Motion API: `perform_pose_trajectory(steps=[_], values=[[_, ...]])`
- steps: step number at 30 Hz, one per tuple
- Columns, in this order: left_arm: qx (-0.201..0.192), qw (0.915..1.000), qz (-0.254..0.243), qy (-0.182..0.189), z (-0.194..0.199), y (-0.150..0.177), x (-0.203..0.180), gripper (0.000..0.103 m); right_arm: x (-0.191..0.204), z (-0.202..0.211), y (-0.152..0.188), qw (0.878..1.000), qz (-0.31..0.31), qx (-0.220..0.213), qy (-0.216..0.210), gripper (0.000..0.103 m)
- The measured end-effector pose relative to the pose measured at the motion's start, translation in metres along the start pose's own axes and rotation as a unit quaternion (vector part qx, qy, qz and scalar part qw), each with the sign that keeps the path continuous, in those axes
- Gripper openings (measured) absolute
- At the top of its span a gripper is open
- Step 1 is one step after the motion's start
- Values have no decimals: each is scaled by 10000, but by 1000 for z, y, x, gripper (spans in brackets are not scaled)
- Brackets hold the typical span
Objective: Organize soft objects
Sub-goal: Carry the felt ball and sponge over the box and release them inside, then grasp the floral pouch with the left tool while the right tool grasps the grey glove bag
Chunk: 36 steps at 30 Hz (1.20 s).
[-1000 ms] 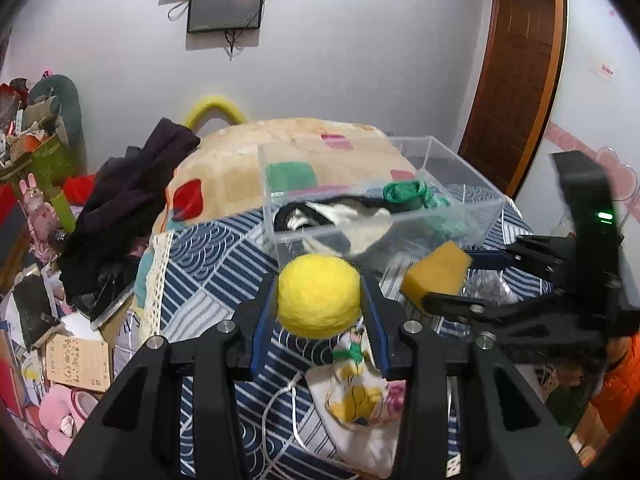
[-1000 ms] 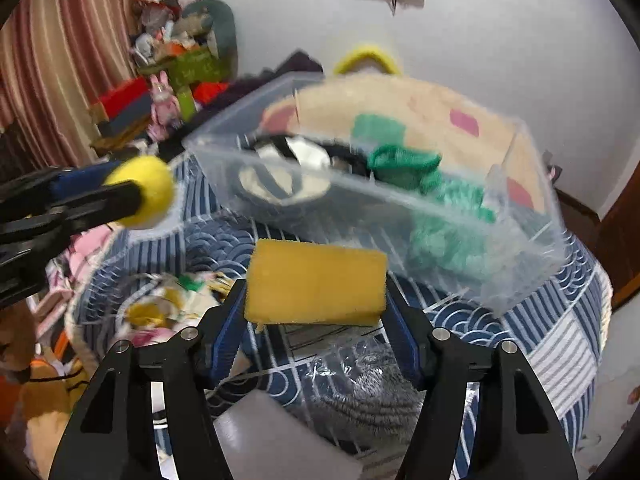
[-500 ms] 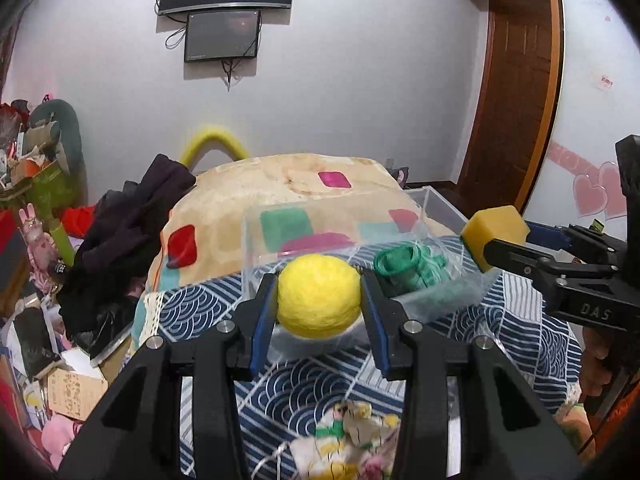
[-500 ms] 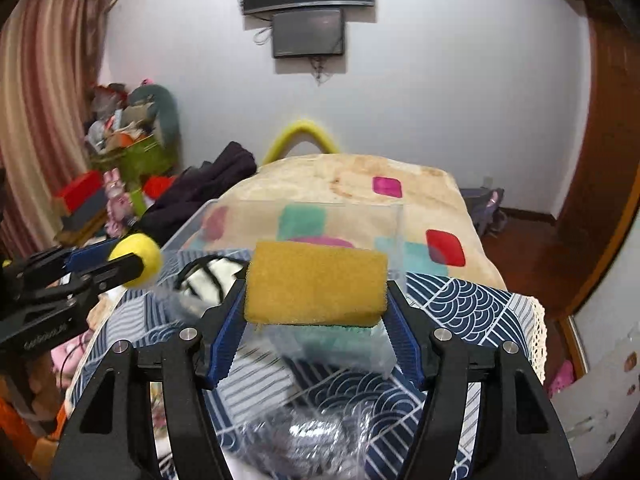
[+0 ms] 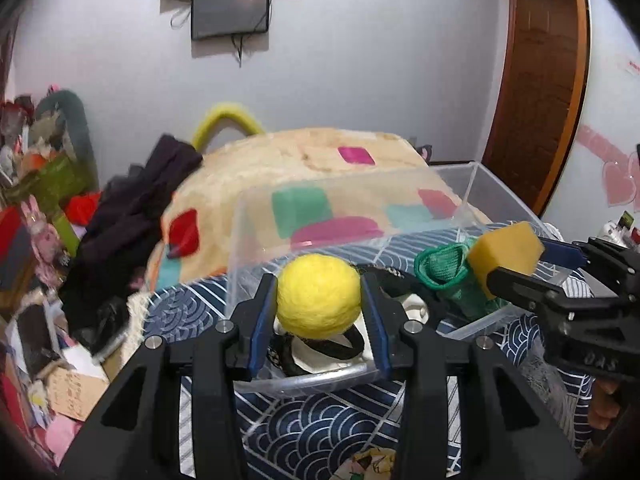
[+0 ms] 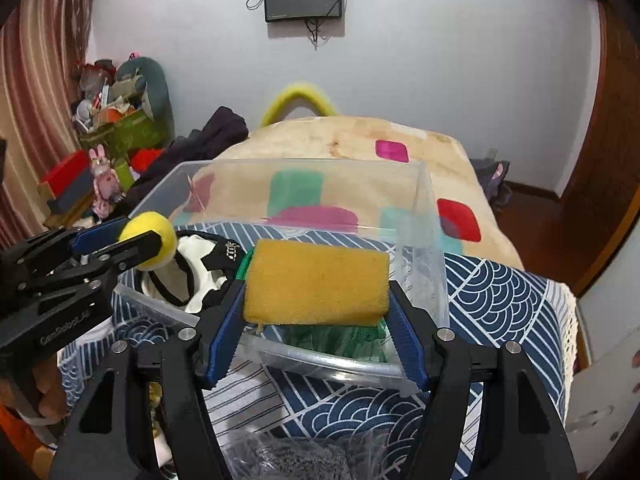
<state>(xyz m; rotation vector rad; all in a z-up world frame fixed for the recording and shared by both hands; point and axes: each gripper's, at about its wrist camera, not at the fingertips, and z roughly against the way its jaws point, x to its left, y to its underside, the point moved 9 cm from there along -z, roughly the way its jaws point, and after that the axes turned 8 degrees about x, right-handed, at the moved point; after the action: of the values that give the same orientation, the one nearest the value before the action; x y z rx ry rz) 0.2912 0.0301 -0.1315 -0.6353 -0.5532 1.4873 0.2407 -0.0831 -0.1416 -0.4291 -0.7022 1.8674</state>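
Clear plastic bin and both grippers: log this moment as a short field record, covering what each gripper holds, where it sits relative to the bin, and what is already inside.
left gripper: shut on yellow ball, above the bin's near edge
right gripper: shut on yellow sponge, above the bin's near edge
container: clear plastic bin, open top, on patterned blue bedcover
bin contents: green mesh item; black-and-white cloth
status: neither item released yet

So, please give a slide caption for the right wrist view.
Right gripper holds a yellow rectangular sponge over the clear plastic bin.
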Motion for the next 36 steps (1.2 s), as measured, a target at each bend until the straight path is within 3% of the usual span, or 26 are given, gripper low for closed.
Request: perform_pose_trajectory(steps=[3,9,12,14,18,20,24,30,36], values=[[34,9999,9,122,-4,4,-2,63,-1,5,2,10000,-38,-7,-57,74],[43,9999,-106,-59,4,6,-4,71,2,16,2,9998,-20,-82,-159,84],[12,10000,-79,-30,16,7,-4,83,1,27,4,9997,-69,-187,-162,88],[-38,9999,-85,-49,27,7,-4,89,-2,36,4,9992,-163,-299,-186,95],[-129,9996,-248,50,49,13,-12,91,-3,54,6,9984,-196,-491,-214,98],[-165,9991,-375,57,59,19,-17,98,-3,62,10,9981,-156,-563,-190,99],[-201,9980,-586,127,75,36,-28,98,-1,65,24,9980,-144,-563,-236,103],[31,9964,-826,211,76,70,-37,98,3,44,49,9996,-114,-217,-112,103],[430,9968,-560,382,57,101,-33,98,11,27,80,9999,-14,97,-44,103]])
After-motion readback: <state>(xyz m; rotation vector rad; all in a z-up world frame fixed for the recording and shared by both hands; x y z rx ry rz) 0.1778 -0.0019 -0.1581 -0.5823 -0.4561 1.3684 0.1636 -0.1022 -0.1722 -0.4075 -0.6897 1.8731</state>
